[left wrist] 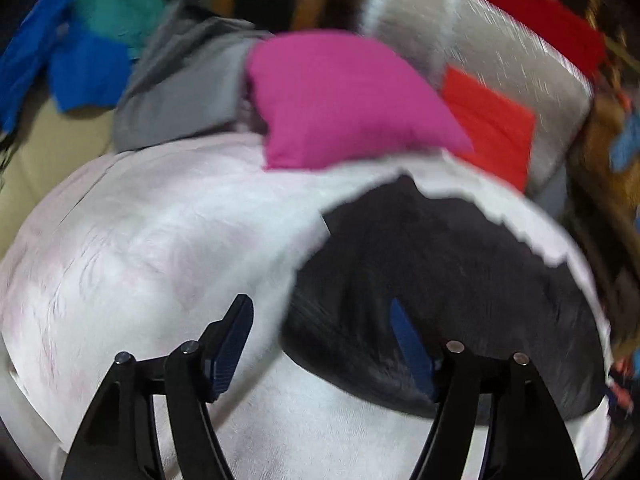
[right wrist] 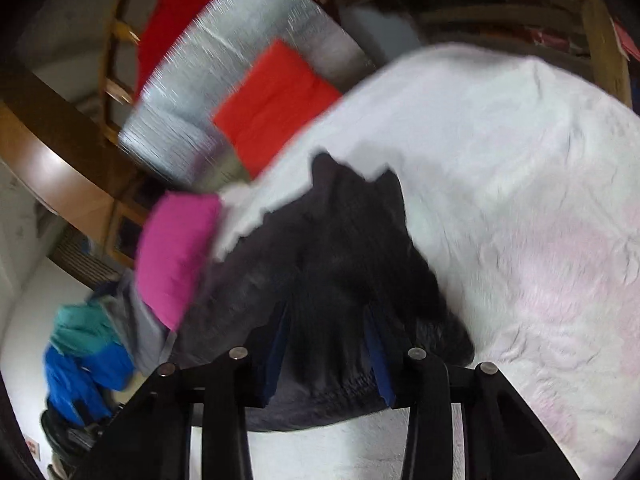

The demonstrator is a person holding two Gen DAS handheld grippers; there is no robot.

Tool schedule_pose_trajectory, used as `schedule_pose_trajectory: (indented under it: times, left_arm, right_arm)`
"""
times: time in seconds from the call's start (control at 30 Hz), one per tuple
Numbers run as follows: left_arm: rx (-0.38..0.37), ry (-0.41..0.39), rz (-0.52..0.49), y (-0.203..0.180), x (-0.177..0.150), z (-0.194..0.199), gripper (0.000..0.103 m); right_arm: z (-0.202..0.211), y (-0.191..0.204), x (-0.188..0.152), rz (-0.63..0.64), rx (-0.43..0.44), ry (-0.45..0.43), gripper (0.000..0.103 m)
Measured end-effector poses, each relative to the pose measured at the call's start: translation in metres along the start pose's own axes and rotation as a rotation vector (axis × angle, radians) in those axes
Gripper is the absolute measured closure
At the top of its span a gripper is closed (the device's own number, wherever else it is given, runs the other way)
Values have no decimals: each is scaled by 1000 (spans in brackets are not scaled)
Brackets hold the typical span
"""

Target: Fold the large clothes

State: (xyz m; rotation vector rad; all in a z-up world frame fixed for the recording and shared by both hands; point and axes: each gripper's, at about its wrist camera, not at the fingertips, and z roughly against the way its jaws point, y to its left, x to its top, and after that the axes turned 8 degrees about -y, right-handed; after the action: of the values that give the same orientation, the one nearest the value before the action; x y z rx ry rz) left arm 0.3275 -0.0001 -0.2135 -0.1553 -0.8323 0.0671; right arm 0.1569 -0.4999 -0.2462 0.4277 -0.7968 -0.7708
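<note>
Nearest the left camera, the left tool [left wrist: 320,340] hangs wide open over a white sheet [left wrist: 140,240] — its right finger [left wrist: 412,348] lies against the edge of a dark garment [left wrist: 440,280], its left one over bare sheet, nothing held between them. That garment sits bunched on the sheet, to the right in this view. Close under the right camera, the right tool [right wrist: 328,344] has the dark garment [right wrist: 340,264] between its fingers [right wrist: 378,360], gathered hem nearest the lens; whether the tool actually pinches the cloth I cannot tell. Beyond the garment lies a magenta cushion [left wrist: 344,100], beside it a grey garment [left wrist: 180,92] and an orange-red cushion [left wrist: 492,124] against a silver pad [left wrist: 480,32]. Farther left — a blue and teal jacket [left wrist: 88,36]. Both views are motion-blurred.
</note>
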Motion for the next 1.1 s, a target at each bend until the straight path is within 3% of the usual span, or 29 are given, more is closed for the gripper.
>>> schedule_pose_trajectory:
  times: [0.1, 0.2, 0.33, 0.5, 0.57, 0.73, 1.1]
  left_arm:
    - [76, 164, -83, -5, -15, -31, 28]
    - [45, 181, -4, 3, -11, -30, 28]
    - [26, 100, -8, 1, -5, -6, 28]
    - [95, -41, -116, -21, -6, 20, 28]
    - [114, -85, -149, -31, -7, 29, 28]
    - [148, -164, -239, -47, -8, 42, 28]
    - [147, -230, -291, -61, -9, 54, 28]
  right_arm:
    - [-19, -14, -4, -63, -68, 59, 72]
    - [-10, -12, -1, -70, -36, 34, 72]
    - [7, 6, -1, -7, 45, 8, 71]
    - [0, 35, -12, 81, 84, 25, 71]
    - [-9, 44, -20, 110, 78, 47, 71]
    - [-32, 49, -32, 188, -51, 122, 68]
    - [-33, 44, -31, 187, -43, 137, 65]
